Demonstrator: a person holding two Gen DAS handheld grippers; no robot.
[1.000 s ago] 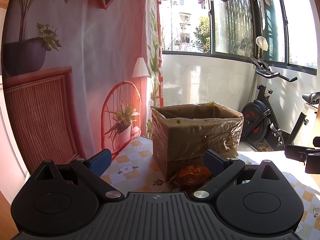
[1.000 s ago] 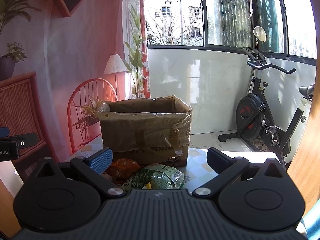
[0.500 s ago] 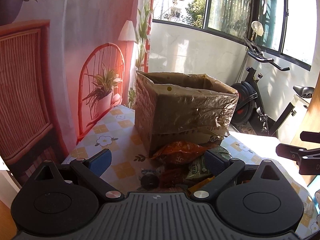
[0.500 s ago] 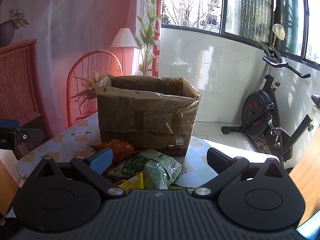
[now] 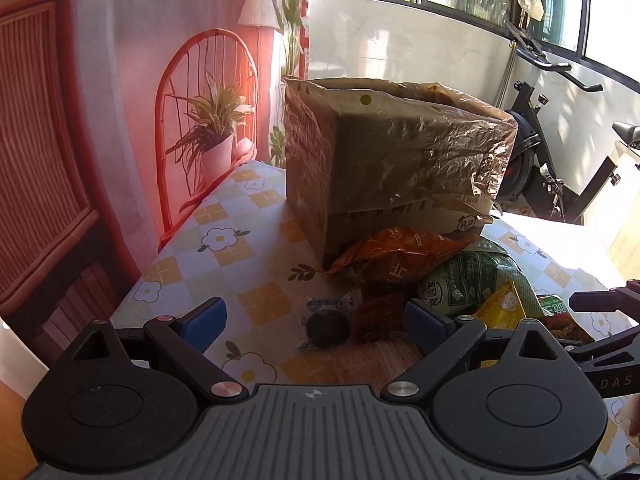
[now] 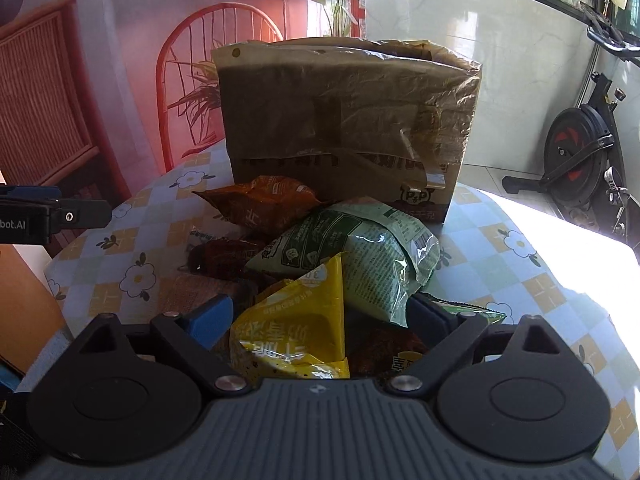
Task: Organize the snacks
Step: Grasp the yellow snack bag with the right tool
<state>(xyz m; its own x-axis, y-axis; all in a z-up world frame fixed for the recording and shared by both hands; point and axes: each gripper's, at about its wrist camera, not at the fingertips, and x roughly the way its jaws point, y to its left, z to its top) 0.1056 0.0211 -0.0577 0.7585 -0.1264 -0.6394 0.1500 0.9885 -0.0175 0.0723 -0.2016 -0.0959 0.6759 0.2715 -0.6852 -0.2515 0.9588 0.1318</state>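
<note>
brown cardboard box [image 6: 344,128], wrapped in crinkled clear plastic and open at the top, stands at the upper middle of both views on a table covered with a yellow-and-white checked flower-print cloth [image 5: 224,240]. a heap of snack packets lies on the cloth just in front of the box. in the right wrist view an orange crinkled bag [image 6: 260,200] sits at the box's foot, a green printed bag [image 6: 360,252] leans against it lower right, and a yellow pouch [image 6: 296,332] lies nearest the camera.

the right gripper [image 6: 320,324] has its jaws spread wide, though they have just been closing a little; the yellow pouch and a dark red packet [image 6: 384,348] lie between its blue pads [image 6: 208,320], and neither pad presses on them.

the left gripper [image 5: 316,320] is likewise spread wide and grips nothing; in its view a small clear packet with a dark round biscuit [image 5: 326,320] lies on the cloth between the fingers, beside a dark red wrapper [image 5: 376,316]. a black exercise bike [image 6: 584,148] stands at the right edge.
</note>
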